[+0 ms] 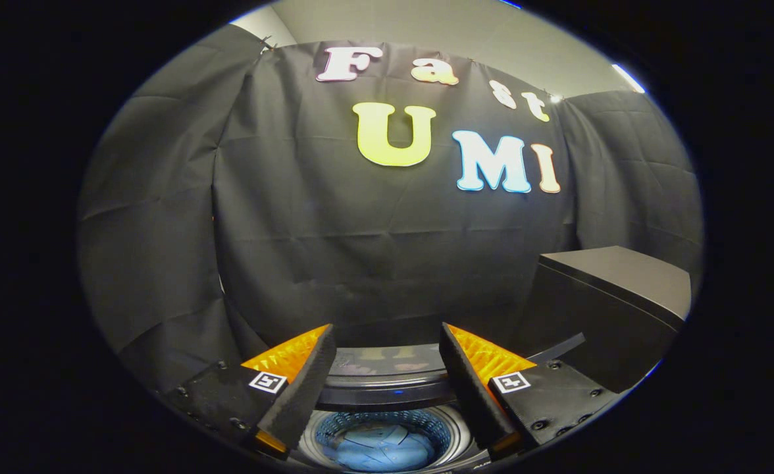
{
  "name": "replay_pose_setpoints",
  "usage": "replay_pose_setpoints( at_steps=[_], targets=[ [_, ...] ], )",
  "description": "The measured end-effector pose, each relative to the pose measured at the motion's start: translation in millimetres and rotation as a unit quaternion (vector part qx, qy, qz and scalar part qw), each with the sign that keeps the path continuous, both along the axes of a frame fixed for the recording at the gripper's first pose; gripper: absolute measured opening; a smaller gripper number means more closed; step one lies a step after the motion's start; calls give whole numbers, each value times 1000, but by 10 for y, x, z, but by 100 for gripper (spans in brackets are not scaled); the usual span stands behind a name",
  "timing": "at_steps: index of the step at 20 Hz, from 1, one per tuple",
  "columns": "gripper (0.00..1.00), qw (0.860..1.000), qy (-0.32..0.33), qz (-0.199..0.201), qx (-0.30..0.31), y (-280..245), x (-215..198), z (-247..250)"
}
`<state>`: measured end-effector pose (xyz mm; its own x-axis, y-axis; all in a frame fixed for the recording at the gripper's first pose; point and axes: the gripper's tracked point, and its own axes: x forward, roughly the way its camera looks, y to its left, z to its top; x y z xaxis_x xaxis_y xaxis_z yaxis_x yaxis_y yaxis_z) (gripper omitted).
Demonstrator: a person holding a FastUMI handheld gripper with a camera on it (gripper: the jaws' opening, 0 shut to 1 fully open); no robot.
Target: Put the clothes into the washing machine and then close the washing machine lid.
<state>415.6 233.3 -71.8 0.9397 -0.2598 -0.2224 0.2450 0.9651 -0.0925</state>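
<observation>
Open washing machine (387,388), clothes (380,451) inside.

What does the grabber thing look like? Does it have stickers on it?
The gripper has two wedge-shaped fingers that taper toward their tips. Their inner faces look rough, like foam, and their upper sides have a ridged, bumpy texture. Each sits on a flat black block with small screws, and each block has a little square black-and-white marker, like a sticker.
</observation>
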Motion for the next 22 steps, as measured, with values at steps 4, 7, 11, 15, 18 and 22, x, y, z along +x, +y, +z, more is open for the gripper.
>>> replay_pose_setpoints(
  at_steps=[4,7,11,15,18,22],
  targets=[
    [98,999,35,4,10,31,-115,-324],
    [98,999,48,-4,17,-15,-261,-523],
    [98,997,71,-11,19,-58,-414,-714],
    [98,998,67,-11,10,-72,-498,-611],
    [98,999,51,-3,4,-67,-585,-395],
    [98,1000,23,15,-1,-87,-788,-40]
  ],
)
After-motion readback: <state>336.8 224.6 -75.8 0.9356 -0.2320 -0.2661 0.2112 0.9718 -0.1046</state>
